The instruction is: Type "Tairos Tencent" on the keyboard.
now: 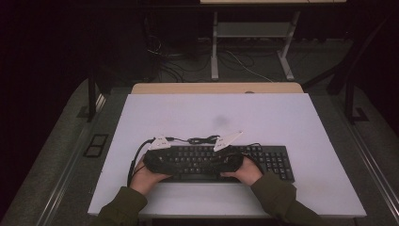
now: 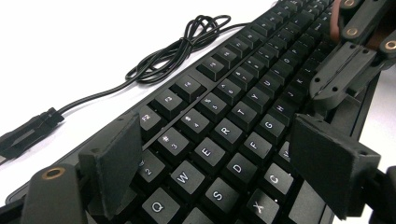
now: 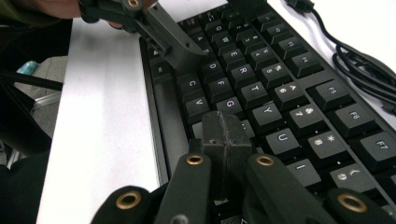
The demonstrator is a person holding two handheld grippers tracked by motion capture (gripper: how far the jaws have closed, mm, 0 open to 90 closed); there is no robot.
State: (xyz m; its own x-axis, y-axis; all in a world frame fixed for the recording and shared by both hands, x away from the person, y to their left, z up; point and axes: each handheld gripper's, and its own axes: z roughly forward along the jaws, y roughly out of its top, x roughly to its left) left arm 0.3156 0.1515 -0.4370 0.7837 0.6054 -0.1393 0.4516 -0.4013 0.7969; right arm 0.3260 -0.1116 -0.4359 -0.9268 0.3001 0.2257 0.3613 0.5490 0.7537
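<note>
Up close, keyboard [image 2: 224,126] legends (overhead probably illegible)

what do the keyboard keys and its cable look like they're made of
Keyboard keys: probably matte black plastic, with a faint sheen and printed white letters.
Cable: likely rubber or vinyl sheathing, smooth and glossy, lying in soft loops on the white table.

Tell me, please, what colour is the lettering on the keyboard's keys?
White lettering on the black keyboard, clearest in the left gripper view.
</note>
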